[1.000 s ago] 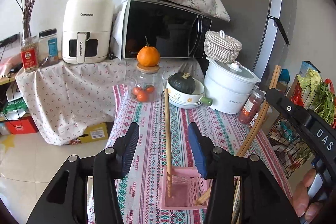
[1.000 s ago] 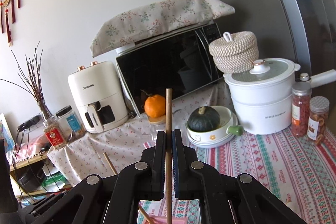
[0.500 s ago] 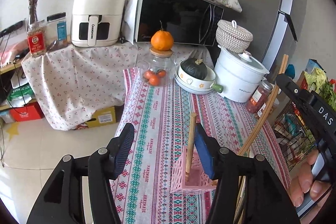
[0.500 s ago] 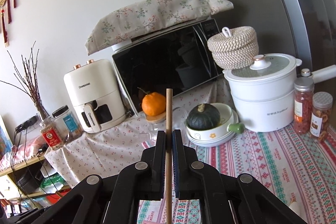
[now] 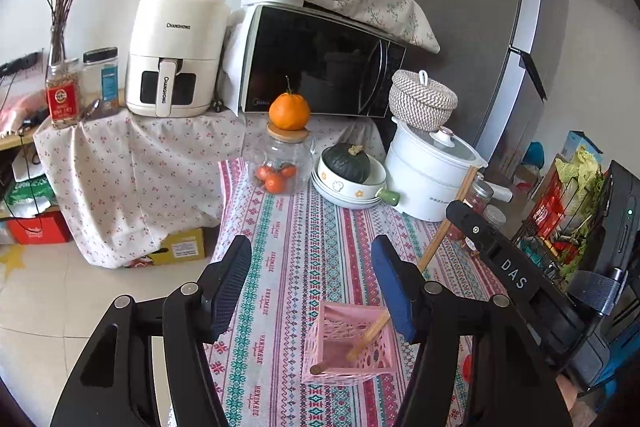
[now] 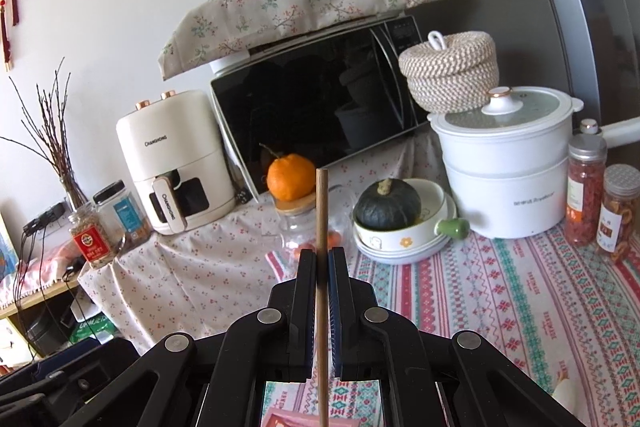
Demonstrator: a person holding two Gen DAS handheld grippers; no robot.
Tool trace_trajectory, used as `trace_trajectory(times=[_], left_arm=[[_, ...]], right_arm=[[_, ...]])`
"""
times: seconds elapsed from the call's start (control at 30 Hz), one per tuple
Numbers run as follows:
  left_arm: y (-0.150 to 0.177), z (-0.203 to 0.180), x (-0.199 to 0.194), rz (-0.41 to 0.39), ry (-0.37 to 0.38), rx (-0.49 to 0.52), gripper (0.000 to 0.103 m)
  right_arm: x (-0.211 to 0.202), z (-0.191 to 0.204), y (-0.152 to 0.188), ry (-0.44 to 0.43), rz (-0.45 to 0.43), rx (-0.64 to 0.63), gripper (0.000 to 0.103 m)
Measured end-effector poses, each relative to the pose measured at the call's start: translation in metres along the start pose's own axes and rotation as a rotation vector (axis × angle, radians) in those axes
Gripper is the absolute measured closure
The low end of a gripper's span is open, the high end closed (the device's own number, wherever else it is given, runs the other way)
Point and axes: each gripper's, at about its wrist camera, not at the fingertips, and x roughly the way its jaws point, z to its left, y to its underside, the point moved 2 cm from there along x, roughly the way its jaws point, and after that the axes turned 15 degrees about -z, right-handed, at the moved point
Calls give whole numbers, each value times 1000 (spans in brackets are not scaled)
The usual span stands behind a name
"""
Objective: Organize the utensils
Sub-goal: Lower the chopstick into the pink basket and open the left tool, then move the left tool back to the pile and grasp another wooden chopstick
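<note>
Chopsticks are going into a pink basket [image 5: 346,341] on a kitchen table covered with a patterned cloth [image 5: 320,227]. The left gripper [image 5: 312,287] hangs above the near end of the table, its jaws apart after just widening, with nothing pressed between its pads. Below and slightly right of its opening stands the basket, near the table's front edge. One wooden chopstick [image 5: 352,347] leans aslant inside it, the lower end at the basket's near left corner and the upper end passing behind the gripper's right finger.

The right gripper [image 6: 322,267] is clamped on a second chopstick [image 6: 322,211], holding it upright, its top end well clear above the pads and its shaft running down between the fingers. In the right wrist view a strip of the pink basket shows below the gripper, next to the chopstick's lower end; whether the tip is inside it cannot be told. From the left wrist view, the right gripper's black body sits at the right side, with that chopstick slanting up from beside the basket.

At the far end of the table stand a glass jar [image 5: 280,163] topped by an orange [image 5: 289,111], a bowl holding a dark green squash [image 5: 346,163], and a white pot [image 5: 428,167]. Beyond them, on a flowered cloth, are a microwave [image 5: 320,63] and an air fryer [image 5: 176,55].
</note>
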Motion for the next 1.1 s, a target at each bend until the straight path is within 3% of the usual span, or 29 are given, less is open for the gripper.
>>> trace_trajectory(times=[0.17, 0.23, 0.3, 0.37, 0.53, 0.73, 1.1], left_arm=[[-1, 3, -3, 8, -13, 7, 35], [-3, 5, -6, 10, -17, 3, 31], [-6, 5, -11, 9, -18, 1, 27], [-8, 5, -17, 7, -16, 4, 23], [-9, 1, -35, 34, -16, 27, 14], [9, -16, -54, 94, 21, 113, 10], [70, -86, -55, 301, 183, 252, 10]], right_arm=[[5, -5, 9, 3, 68, 23, 89], [-1, -8, 3, 2, 62, 32, 72], [-9, -11, -5, 1, 55, 32, 63], [-18, -14, -13, 7, 64, 16, 60], [-46, -33, -29, 42, 112, -30, 39], [-91, -67, -32, 96, 178, -131, 23], [-131, -133, 10, 225, 428, -167, 17]])
